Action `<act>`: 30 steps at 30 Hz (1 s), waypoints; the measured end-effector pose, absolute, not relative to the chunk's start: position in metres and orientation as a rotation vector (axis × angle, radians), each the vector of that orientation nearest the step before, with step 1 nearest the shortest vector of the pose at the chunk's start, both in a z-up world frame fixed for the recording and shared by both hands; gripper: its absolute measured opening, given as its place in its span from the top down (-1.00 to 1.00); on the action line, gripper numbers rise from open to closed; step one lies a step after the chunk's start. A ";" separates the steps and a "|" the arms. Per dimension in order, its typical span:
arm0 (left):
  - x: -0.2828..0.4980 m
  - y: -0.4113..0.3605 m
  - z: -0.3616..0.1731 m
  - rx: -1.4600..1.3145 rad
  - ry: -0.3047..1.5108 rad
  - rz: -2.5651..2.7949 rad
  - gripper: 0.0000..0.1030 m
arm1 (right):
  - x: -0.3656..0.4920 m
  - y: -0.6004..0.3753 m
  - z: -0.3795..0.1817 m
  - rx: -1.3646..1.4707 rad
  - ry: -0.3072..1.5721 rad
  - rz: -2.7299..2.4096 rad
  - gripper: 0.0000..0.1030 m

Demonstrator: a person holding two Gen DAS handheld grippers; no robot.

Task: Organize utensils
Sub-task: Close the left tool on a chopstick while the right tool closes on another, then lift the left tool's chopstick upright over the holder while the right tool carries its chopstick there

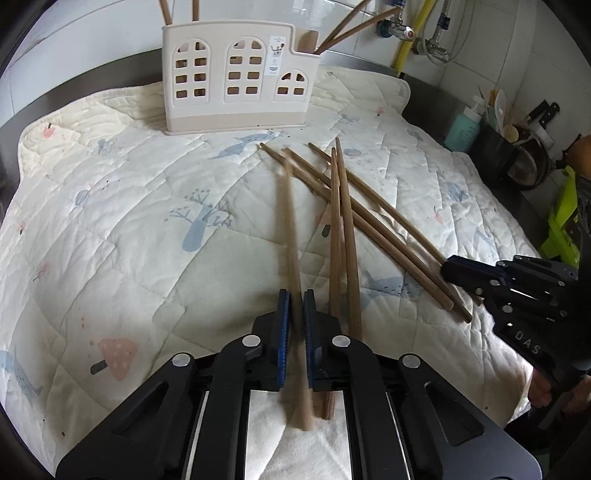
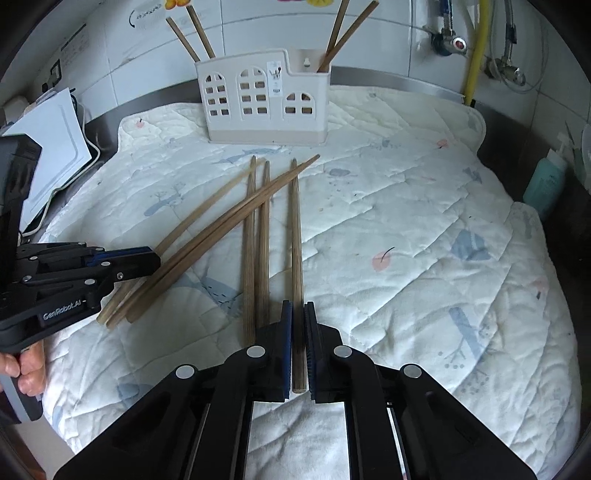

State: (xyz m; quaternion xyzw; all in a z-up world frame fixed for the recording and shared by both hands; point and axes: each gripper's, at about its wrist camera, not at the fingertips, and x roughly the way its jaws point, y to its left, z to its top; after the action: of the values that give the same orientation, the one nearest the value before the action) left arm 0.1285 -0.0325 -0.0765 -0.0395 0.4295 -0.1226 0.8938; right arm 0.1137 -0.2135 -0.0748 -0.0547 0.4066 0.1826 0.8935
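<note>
While four chopsticks are already stood in the holder (image 2: 266, 107) at upper centre, one chopstick (image 1: 291, 236) is clamped by the left gripper (image 1: 296, 295), another chopstick (image 2: 295, 240) by the right gripper (image 2: 297, 306); four chopsticks are left on the quilt (image 2: 406, 221).

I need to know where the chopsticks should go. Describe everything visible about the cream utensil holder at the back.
The utensil holder is a cream, plastic-looking caddy shaped like a house front, with three arched, gridded window cut-outs, a stepped top edge, a slightly darker base band and a small label. It stands upright at the far edge of the quilted mat, before the tiled wall. Four wooden chopsticks already lean inside it, two at the left end and two at the right. Neither tongs touches it.
</note>
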 end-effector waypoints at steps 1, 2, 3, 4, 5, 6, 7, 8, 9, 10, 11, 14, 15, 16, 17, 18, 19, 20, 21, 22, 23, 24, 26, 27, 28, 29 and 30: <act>0.128 -0.031 -0.076 -0.086 0.890 -0.256 0.91 | 0.112 -0.215 -0.072 -0.111 0.836 0.379 0.88; 0.127 -0.030 -0.075 -0.083 0.888 -0.257 0.91 | 0.109 -0.216 -0.067 -0.112 0.823 0.378 0.88; 0.126 -0.030 -0.075 -0.079 0.886 -0.261 0.91 | 0.107 -0.218 -0.061 -0.112 0.808 0.377 0.88; 0.126 -0.030 -0.075 -0.081 0.888 -0.275 0.90 | 0.105 -0.219 -0.058 -0.111 0.798 0.378 0.88; 0.125 -0.031 -0.076 -0.083 0.894 -0.290 0.89 | 0.103 -0.220 -0.051 -0.109 0.784 0.379 0.88; 0.125 -0.032 -0.078 -0.080 0.899 -0.287 0.89 | 0.102 -0.221 -0.047 -0.109 0.774 0.379 0.88; 0.125 -0.032 -0.078 -0.078 0.899 -0.284 0.89 | 0.101 -0.222 -0.043 -0.107 0.767 0.381 0.88; 0.125 -0.033 -0.079 -0.082 0.899 -0.282 0.89 | 0.100 -0.223 -0.039 -0.103 0.757 0.383 0.88; 0.125 -0.032 -0.079 -0.093 0.902 -0.278 0.88 | 0.100 -0.223 -0.035 -0.100 0.750 0.386 0.88; 0.125 -0.032 -0.079 -0.096 0.905 -0.277 0.84 | 0.099 -0.223 -0.033 -0.101 0.747 0.386 0.88; 0.125 -0.033 -0.079 -0.094 0.906 -0.275 0.84 | 0.099 -0.223 -0.030 -0.102 0.741 0.387 0.88; 0.126 -0.034 -0.079 -0.085 0.906 -0.275 0.85 | 0.099 -0.225 -0.024 -0.091 0.732 0.393 0.88; 0.126 -0.033 -0.079 -0.090 0.906 -0.272 0.87 | 0.099 -0.226 -0.022 -0.087 0.727 0.394 0.88; 0.126 -0.033 -0.079 -0.096 0.906 -0.271 0.89 | 0.099 -0.226 -0.019 -0.085 0.722 0.396 0.88; 0.126 -0.032 -0.078 -0.099 0.905 -0.270 0.89 | 0.098 -0.227 -0.015 -0.084 0.715 0.399 0.88; 0.126 -0.031 -0.077 -0.105 0.900 -0.270 0.90 | 0.097 -0.227 -0.011 -0.083 0.709 0.401 0.88; 0.126 -0.030 -0.075 -0.112 0.892 -0.273 0.90 | 0.097 -0.228 -0.008 -0.083 0.702 0.402 0.88; 0.125 -0.029 -0.073 -0.115 0.884 -0.278 0.90 | 0.096 -0.229 -0.002 -0.086 0.691 0.404 0.88; 0.123 -0.028 -0.068 -0.115 0.867 -0.282 0.90 | 0.096 -0.230 0.004 -0.089 0.679 0.405 0.88; 0.122 -0.027 -0.064 -0.117 0.855 -0.287 0.91 | 0.096 -0.231 0.007 -0.090 0.672 0.407 0.88; 0.121 -0.026 -0.059 -0.122 0.843 -0.293 0.91 | 0.096 -0.232 0.014 -0.087 0.658 0.413 0.88; 0.120 -0.025 -0.056 -0.126 0.834 -0.295 0.91 | 0.096 -0.233 0.020 -0.084 0.650 0.418 0.88; 0.117 -0.022 -0.045 -0.135 0.803 -0.315 0.91 | 0.097 -0.235 0.030 -0.080 0.633 0.424 0.88; 0.116 -0.022 -0.041 -0.134 0.794 -0.320 0.91 | 0.097 -0.235 0.035 -0.080 0.624 0.426 0.88; 0.116 -0.022 -0.037 -0.130 0.786 -0.325 0.91 | 0.097 -0.235 0.038 -0.081 0.618 0.428 0.88; 0.115 -0.021 -0.033 -0.129 0.780 -0.332 0.91 | 0.098 -0.236 0.043 -0.080 0.610 0.431 0.88; 0.114 -0.020 -0.030 -0.131 0.776 -0.335 0.91 | 0.099 -0.236 0.046 -0.078 0.604 0.434 0.88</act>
State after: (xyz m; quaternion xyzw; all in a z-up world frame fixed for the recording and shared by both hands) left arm 0.1143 -0.0198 -0.0302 -0.0636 0.3765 -0.1623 0.9099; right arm 0.0986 -0.2360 0.0460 -0.0383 0.2950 0.2119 0.9309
